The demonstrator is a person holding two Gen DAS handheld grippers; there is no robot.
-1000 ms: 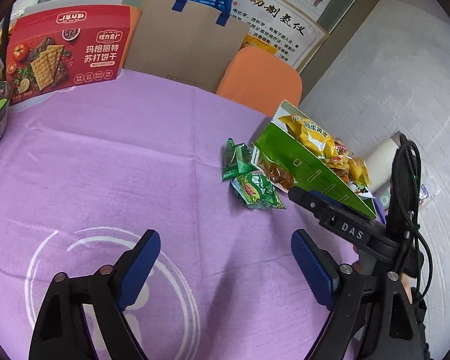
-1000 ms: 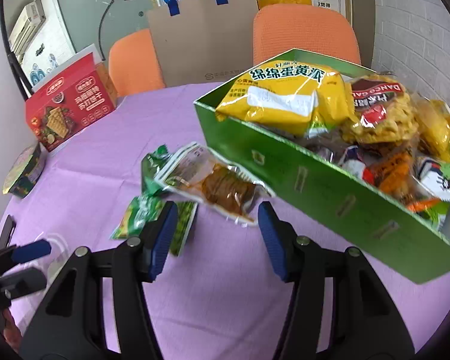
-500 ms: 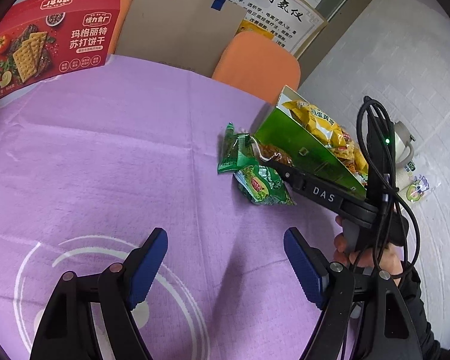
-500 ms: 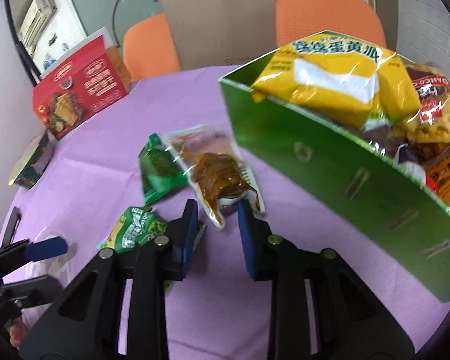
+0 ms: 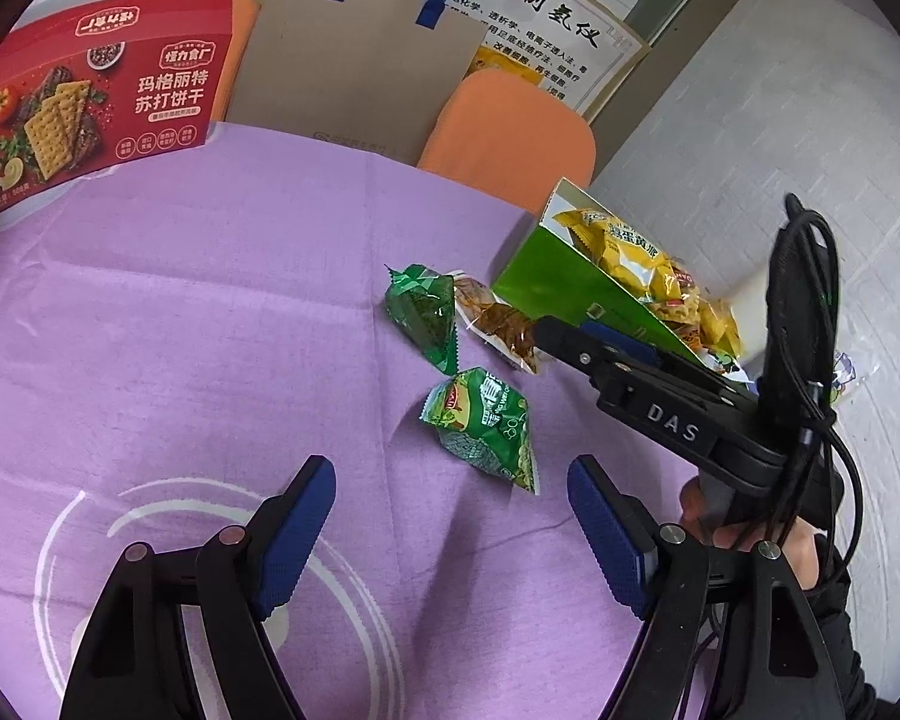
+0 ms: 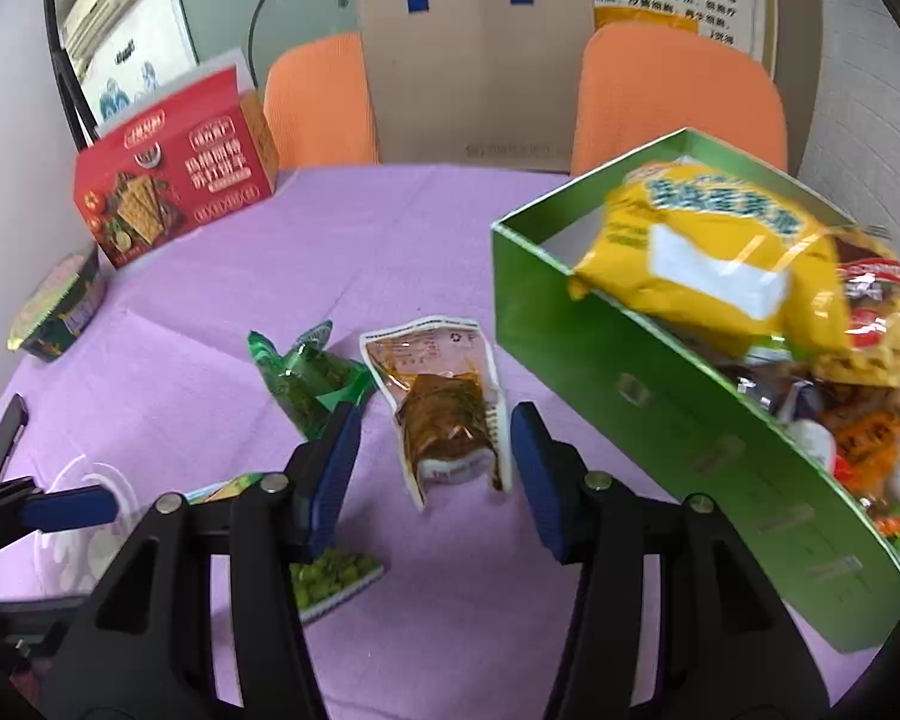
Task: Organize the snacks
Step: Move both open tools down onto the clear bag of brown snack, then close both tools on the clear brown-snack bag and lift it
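**Brown packet between the right tool's parted pads**

The green box [image 6: 678, 420], heaped with yellow and orange snack bags, stands just right of the right tool [image 6: 435, 468]. Between that tool's blue pads lies a clear packet of brown snack [image 6: 444, 414], label end pointing away; the pads do not press it. A dark green packet [image 6: 306, 378] lies just left of it, and a light green pea packet [image 5: 486, 426] sits ahead of the left tool [image 5: 450, 534], whose jaws stand wide with nothing between them.

Half a second ago the right tool's jaws were nearly shut at the brown packet's near end; they have just been opening, and the packet lies flat on the desk [image 5: 180, 330].

Beyond stand a red cracker box [image 5: 102, 102], a brown paper bag [image 6: 480, 72] and orange chairs [image 6: 678, 96].
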